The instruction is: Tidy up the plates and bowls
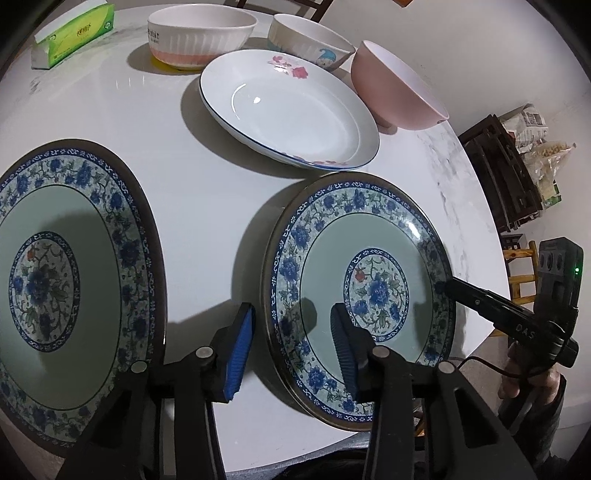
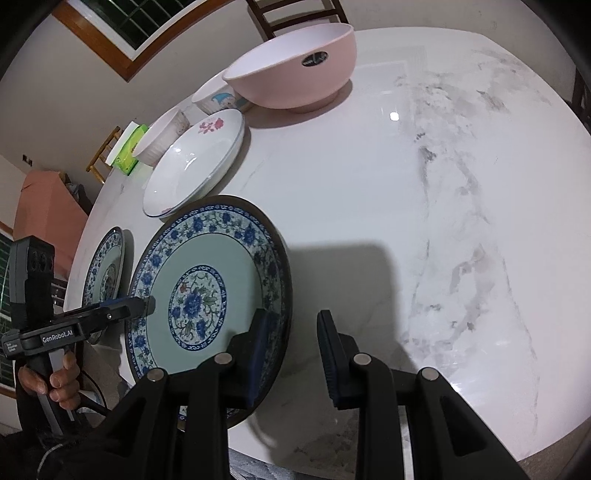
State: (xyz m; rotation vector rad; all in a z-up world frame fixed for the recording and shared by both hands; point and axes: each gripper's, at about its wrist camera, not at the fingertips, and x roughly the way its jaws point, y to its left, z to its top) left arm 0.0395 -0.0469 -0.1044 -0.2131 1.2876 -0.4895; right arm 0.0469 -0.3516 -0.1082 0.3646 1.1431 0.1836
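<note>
- the left gripper (image 1: 291, 350) straddles the left rim of a blue-and-white floral plate (image 1: 369, 258) near the table's front edge: one blue pad sits outside the rim over bare table, the other over the plate's green well. a gap shows between pads and rim, so it is parted, not clamped.
- the right gripper (image 2: 291, 354) straddles the same plate's right rim (image 2: 207, 280), one finger over the plate's inside, the other over bare table. whether its pads press the rim i cannot tell; the jaws stand fairly narrow.
- in the left wrist view the right gripper's tip (image 1: 443, 286) reaches the plate's right rim; in the right wrist view the left gripper's tip (image 2: 142, 303) reaches its left rim.
- a second matching floral plate (image 1: 66, 280) lies flat to the left, apart from the first.
- beyond them sits a white dish with pink flowers (image 1: 291, 110).
- farther off stand a ribbed white-and-pink bowl (image 1: 199, 37), a small cartoon-print bowl (image 1: 310, 42) and, to the right, a pink bowl (image 1: 391, 86) just beside the dish.
- a green tissue pack (image 1: 74, 33) lies at the far left of the white marble table (image 2: 406, 221).
- a hand (image 2: 59, 384) grips the left tool's handle.
</note>
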